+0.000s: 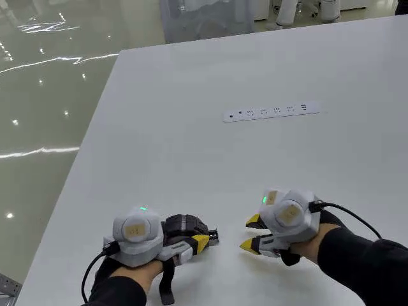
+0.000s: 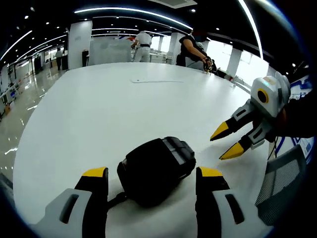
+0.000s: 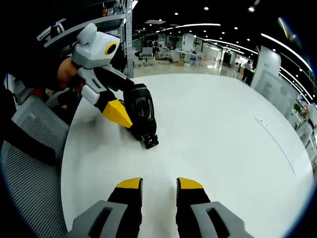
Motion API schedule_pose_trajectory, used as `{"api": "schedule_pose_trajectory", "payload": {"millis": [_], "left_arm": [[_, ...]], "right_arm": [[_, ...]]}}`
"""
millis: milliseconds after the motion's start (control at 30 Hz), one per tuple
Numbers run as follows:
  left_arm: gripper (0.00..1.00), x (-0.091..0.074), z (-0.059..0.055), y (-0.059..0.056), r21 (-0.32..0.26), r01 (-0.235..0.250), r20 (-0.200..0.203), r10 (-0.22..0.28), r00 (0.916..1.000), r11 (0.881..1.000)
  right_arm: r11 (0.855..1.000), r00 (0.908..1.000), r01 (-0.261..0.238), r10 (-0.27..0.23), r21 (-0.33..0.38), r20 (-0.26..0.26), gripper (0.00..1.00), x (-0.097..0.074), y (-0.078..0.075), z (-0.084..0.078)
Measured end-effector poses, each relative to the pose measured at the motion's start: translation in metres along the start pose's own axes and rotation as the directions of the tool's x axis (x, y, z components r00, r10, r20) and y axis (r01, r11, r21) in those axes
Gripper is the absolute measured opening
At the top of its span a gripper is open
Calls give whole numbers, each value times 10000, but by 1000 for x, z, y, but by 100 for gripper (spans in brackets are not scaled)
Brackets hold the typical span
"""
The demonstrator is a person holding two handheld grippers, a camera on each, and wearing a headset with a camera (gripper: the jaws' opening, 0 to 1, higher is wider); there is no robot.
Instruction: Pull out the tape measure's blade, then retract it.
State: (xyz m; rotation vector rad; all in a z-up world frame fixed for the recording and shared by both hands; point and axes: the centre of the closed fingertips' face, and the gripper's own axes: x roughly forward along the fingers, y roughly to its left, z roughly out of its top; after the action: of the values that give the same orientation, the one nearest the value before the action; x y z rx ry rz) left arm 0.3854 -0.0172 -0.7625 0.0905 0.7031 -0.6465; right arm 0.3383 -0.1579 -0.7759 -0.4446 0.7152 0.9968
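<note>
A black, rounded tape measure (image 2: 156, 171) lies on the white tabletop (image 2: 99, 109) between the spread jaws of the left hand-held gripper (image 2: 152, 173), seemingly unclamped. The right gripper view adds its blade tip (image 3: 150, 142) at 5 o'clock. The right hand-held gripper (image 3: 160, 184) is slightly open.

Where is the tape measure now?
The tape measure lies on the table, lower left in the head view, between the jaws of the left gripper, with the right gripper beside it.

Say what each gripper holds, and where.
The left gripper brackets the tape measure at its black case; firm grip cannot be told. The right gripper holds nothing.
</note>
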Motion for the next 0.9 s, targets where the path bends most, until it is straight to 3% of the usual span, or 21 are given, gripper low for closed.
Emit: {"api": "schedule_pose_trajectory", "payload": {"millis": [167, 233, 267, 333, 467, 667, 900], "left_arm": [[81, -18, -14, 9, 97, 539, 118, -540, 9985, 9985], [73, -26, -15, 6, 40, 957, 189, -958, 9952, 9954], [74, -31, -15, 8, 241, 947, 229, -953, 9952, 9952], [85, -38, -13, 10, 512, 1000, 372, -1020, 9941, 9937], [98, -50, -16, 15, 327, 1159, 389, -1172, 9923, 9927], [99, -70, -27, 25, 991, 1217, 110, -1234, 9923, 9876], [99, -86, -28, 30, 1269, 1171, 143, -1199, 9927, 9850]], "right_arm": [[9980, 9992, 377, -381, 508, 78, 27, -32, -1, -24], [9970, 9988, 460, -469, 616, 130, 28, -42, -2, -29], [9968, 9987, 485, -496, 643, 154, 28, -49, -1, -33], [9943, 9985, 495, -514, 949, 170, 29, -59, 0, -43], [9851, 9957, 815, -873, 1513, 322, 32, -78, -3, -57], [9732, 9908, 1177, -1284, 1974, 424, 45, -116, -8, -76], [9598, 9836, 1717, -1795, 2220, 153, 59, -157, -14, -96]]}}
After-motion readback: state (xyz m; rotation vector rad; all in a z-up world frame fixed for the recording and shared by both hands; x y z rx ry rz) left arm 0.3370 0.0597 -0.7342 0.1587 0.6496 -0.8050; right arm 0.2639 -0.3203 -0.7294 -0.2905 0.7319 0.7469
